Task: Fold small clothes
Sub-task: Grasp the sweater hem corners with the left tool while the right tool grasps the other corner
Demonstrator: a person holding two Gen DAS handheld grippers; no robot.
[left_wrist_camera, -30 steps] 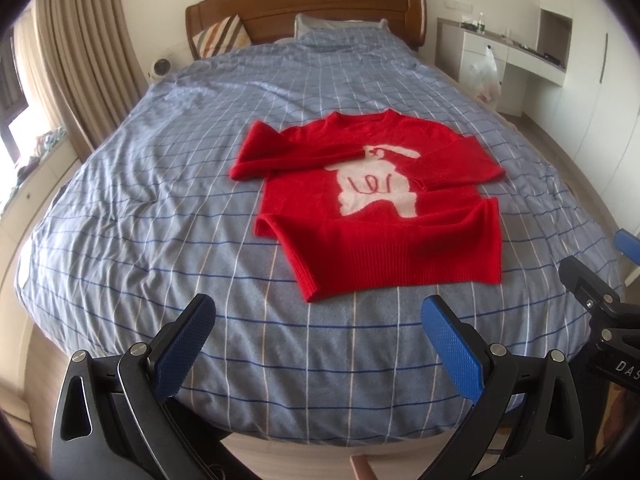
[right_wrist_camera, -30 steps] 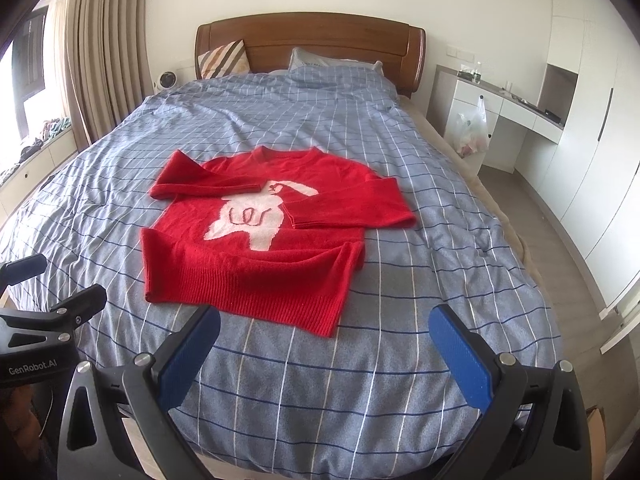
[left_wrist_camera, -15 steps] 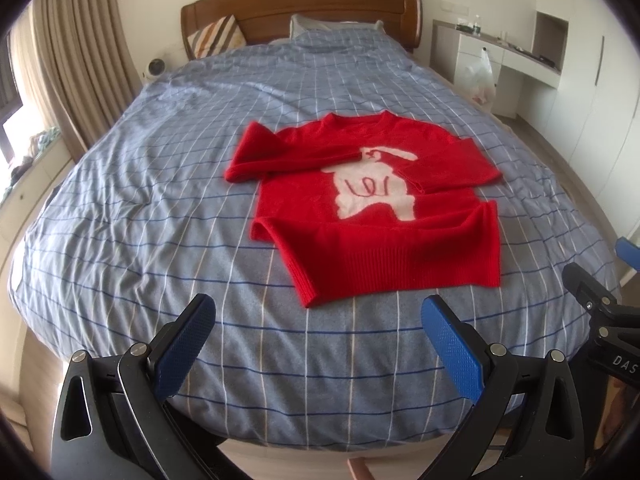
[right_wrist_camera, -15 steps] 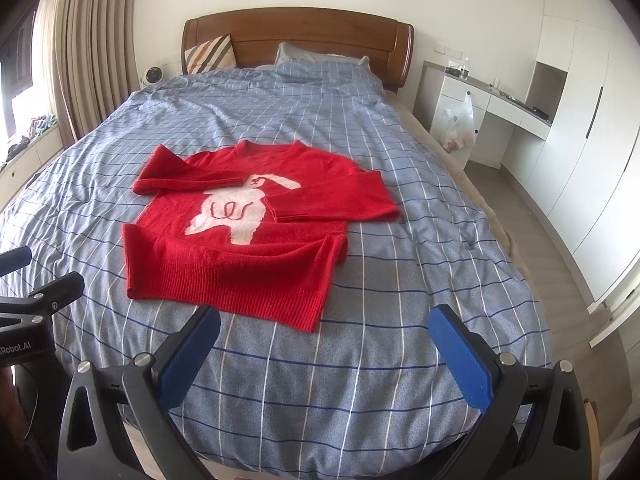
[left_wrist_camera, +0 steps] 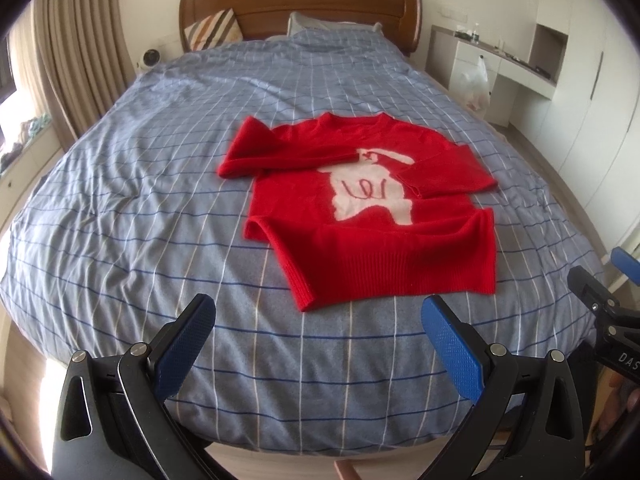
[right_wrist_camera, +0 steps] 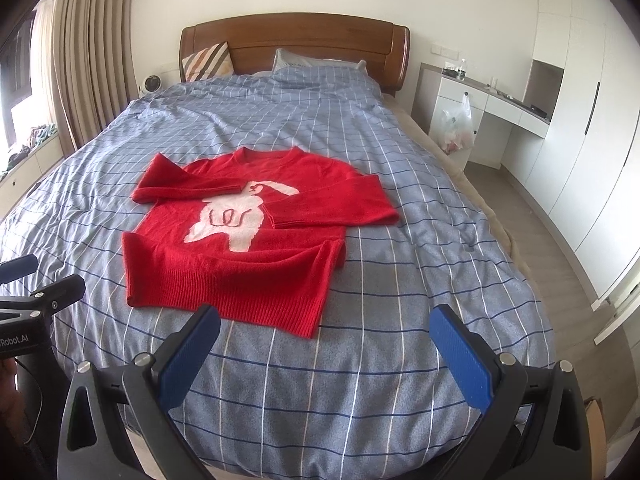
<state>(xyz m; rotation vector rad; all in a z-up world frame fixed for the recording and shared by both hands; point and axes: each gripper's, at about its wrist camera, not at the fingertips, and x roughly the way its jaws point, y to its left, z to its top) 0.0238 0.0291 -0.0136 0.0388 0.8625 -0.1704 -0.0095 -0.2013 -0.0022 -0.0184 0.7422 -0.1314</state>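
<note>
Both views have crept closer to the bed (left_wrist_camera: 120, 200) since a second ago, so the red sweater (left_wrist_camera: 372, 240) fills more of each. It lies flat on the checked blue duvet, both sleeves folded across the white animal motif and the hem turned up toward the chest. Left gripper (left_wrist_camera: 318, 344) and right gripper (right_wrist_camera: 324, 354) hang above the foot of the bed, jaws spread wide, apparently clear of the cloth.

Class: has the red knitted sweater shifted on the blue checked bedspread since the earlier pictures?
No. The red knitted sweater lies on the same grid lines of the blue checked bedspread; only the cameras moved.
</note>
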